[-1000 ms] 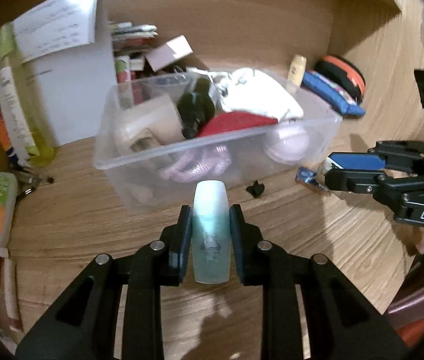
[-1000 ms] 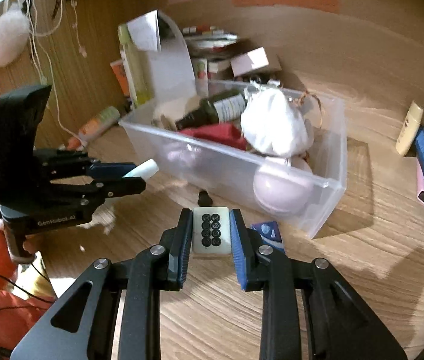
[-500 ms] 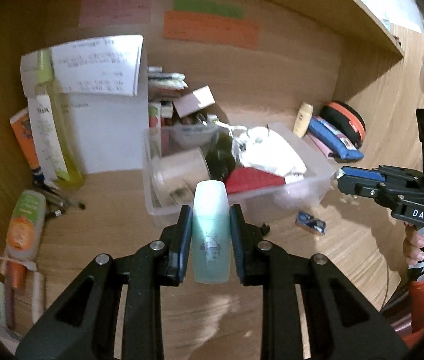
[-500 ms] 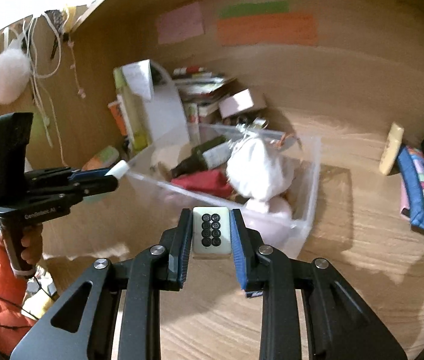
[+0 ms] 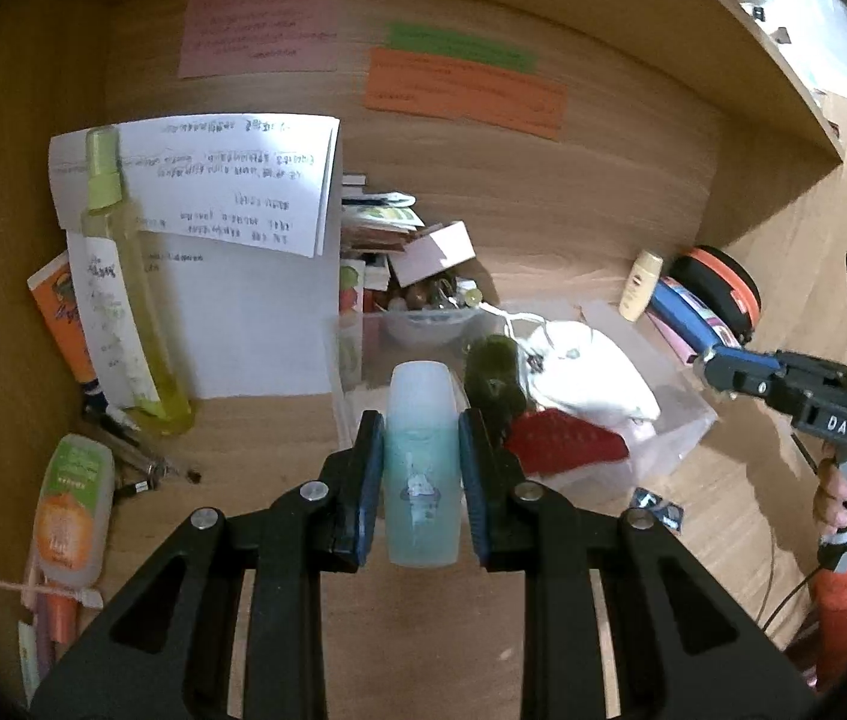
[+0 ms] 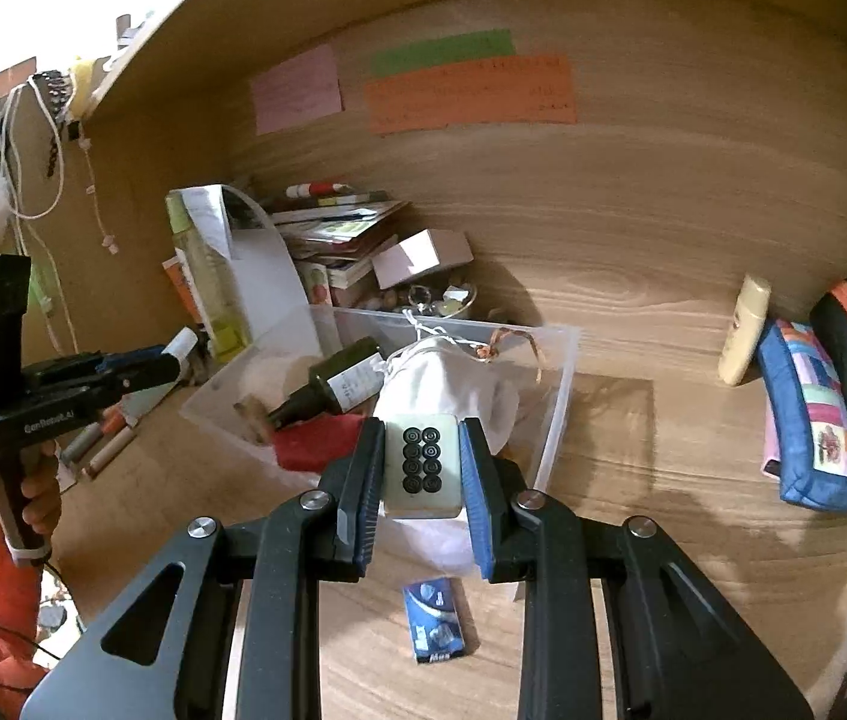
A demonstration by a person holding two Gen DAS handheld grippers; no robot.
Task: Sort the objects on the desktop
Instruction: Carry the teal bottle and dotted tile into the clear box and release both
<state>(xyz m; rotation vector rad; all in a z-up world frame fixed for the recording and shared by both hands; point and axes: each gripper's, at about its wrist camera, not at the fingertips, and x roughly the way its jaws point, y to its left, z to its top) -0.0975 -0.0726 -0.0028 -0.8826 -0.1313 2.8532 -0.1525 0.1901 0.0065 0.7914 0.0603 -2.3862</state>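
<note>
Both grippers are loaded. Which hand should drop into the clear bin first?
Probably right: the right gripper holds its mahjong tile just before the clear bin's near corner. The left gripper, holding the blue bottle, looks similarly close.

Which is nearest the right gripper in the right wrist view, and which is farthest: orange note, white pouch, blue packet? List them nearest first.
From the right gripper:
1. Blue packet, on the desk just below the fingers.
2. White pouch, in the clear bin ahead.
3. Orange note, high on the back wall.
</note>
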